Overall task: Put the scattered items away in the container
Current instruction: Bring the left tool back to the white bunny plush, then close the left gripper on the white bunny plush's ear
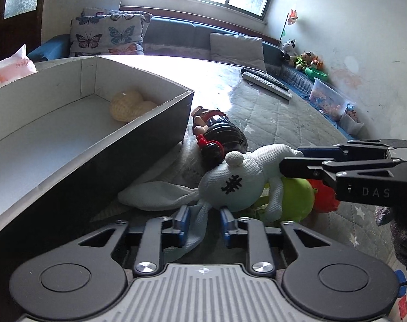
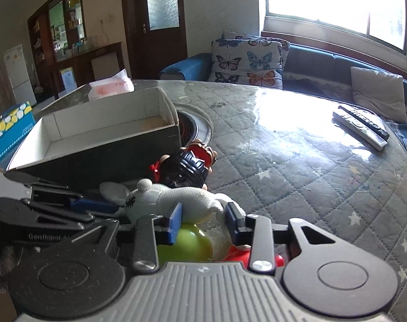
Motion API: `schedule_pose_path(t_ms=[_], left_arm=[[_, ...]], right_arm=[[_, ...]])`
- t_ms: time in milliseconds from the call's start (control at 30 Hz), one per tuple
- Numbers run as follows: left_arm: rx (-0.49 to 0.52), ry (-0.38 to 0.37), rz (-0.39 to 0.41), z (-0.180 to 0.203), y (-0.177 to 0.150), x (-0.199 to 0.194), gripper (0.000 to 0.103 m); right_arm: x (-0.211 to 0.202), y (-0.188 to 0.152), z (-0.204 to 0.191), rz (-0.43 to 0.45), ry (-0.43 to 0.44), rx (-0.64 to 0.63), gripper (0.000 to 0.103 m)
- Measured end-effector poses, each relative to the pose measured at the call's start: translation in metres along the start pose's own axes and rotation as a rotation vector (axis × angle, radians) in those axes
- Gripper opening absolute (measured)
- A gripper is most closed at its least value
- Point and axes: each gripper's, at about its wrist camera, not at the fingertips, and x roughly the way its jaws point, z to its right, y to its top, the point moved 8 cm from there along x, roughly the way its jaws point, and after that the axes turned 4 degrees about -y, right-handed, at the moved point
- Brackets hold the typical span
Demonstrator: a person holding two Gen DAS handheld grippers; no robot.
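A white plush bunny [image 1: 238,179] lies on the quilted table beside the grey open box [image 1: 139,123]. My left gripper [image 1: 203,221] is open with the bunny's long ear between its blue pads. My right gripper [image 2: 204,218] is open around the bunny's body [image 2: 187,197]; in the left wrist view it reaches in from the right [image 1: 292,165]. A green and red plush toy [image 1: 297,198] lies under the bunny. A dark-haired doll [image 1: 219,134] lies between the bunny and the box. A cream plush [image 1: 128,104] sits inside the box.
Two remote controls [image 2: 362,124] lie at the far right of the table. A tissue pack [image 2: 110,87] sits behind the box and a blue carton [image 2: 12,131] to its left. A sofa with butterfly cushions [image 2: 246,61] stands beyond the table.
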Motion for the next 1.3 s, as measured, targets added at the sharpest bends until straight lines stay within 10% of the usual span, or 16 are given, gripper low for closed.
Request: schedule_pose_path(t_ms=[733,1300], left_arm=[[-0.013,0.003,0.009,-0.007,-0.001,-0.002,0.014],[-0.087,-0.063,0.113,0.002,0.019,-0.042,0.004]], right_arm=[[-0.002,-0.01,0.015,-0.015,-0.046,-0.013,0.007],[-0.053,0.028,-0.013,0.155,-0.066,-0.062,0.002]])
